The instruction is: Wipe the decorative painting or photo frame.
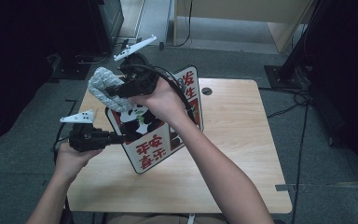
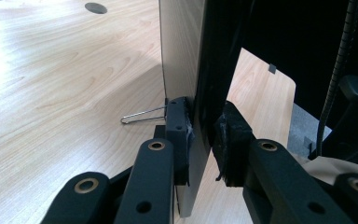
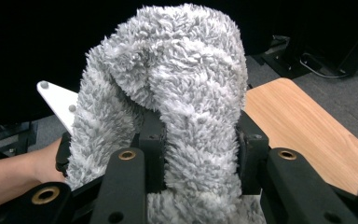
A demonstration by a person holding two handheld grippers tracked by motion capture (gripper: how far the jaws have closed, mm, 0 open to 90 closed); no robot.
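A white board (image 1: 154, 150) with a panda picture and red characters stands tilted on the wooden table (image 1: 233, 140). My left gripper (image 1: 121, 138) is shut on the board's left edge. In the left gripper view its pads (image 2: 179, 133) press both faces of the thin board (image 2: 182, 56). My right gripper (image 1: 121, 88) is shut on a grey fluffy cloth (image 1: 101, 84), held against the board's upper left corner. In the right gripper view the cloth (image 3: 177, 70) bulges up between and over the jaws of that gripper (image 3: 198, 154).
A thin wire leg (image 2: 142, 115) sticks out behind the board onto the table. A round cable hole (image 1: 206, 91) sits near the table's far edge. Dark stands and cables (image 1: 298, 98) lie on the floor at the right and back left.
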